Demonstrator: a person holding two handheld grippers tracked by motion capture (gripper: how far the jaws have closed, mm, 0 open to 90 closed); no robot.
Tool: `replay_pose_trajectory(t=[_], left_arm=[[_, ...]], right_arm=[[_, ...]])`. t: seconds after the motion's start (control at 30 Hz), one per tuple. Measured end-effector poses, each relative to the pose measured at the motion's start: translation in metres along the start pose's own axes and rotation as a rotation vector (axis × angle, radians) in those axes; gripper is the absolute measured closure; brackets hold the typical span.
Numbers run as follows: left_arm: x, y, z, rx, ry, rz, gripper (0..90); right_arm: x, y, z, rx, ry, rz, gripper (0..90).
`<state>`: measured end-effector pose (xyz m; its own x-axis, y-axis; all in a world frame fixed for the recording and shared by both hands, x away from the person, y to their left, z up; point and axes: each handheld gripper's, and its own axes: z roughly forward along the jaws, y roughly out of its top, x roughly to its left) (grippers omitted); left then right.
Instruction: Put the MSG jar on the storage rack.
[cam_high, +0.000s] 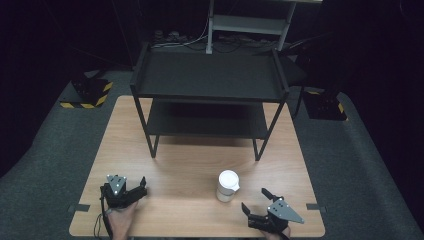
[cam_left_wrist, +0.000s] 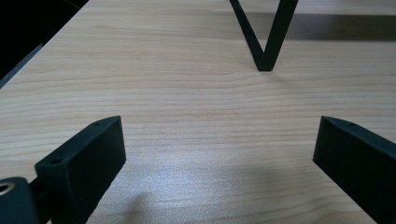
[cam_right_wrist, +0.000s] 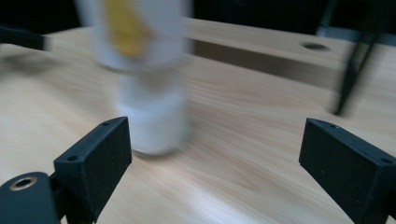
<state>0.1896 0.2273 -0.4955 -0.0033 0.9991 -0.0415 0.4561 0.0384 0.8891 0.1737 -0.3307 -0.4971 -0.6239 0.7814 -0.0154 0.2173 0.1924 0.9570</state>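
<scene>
The right gripper (cam_high: 256, 200) sits at the near right edge of the wooden table (cam_high: 190, 165), jaws spread wide with nothing between them. The white cup (cam_high: 227, 185) stands upright on the table just ahead and to the left of it, free of the jaws; in the right gripper view it is blurred, with a yellow patch on its side. The left gripper (cam_high: 141, 186) rests at the near left, likewise released and empty. A black two-tier shelf rack (cam_high: 210, 80) stands at the far side.
</scene>
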Motion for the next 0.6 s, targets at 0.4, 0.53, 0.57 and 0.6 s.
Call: replay_pose_trajectory(t=[0.4,0.53,0.57,0.6], left_arm=[[0.001,0.0,0.0,-0.001,-0.002,-0.001,2.7],[0.001,0.0,0.0,-0.001,-0.002,-0.003,2.7],[0.001,0.0,0.0,-0.001,-0.003,-0.003,2.7],[0.001,0.0,0.0,-0.001,-0.003,-0.003,2.7]], right_arm=[[0.021,0.018,0.049,-0.017,0.078,0.007,11.0],[0.024,0.022,0.06,0.008,0.068,0.001,15.7],[0.024,0.023,0.064,0.019,0.065,0.003,17.5],[0.024,0.023,0.064,0.019,0.065,0.003,17.5]])
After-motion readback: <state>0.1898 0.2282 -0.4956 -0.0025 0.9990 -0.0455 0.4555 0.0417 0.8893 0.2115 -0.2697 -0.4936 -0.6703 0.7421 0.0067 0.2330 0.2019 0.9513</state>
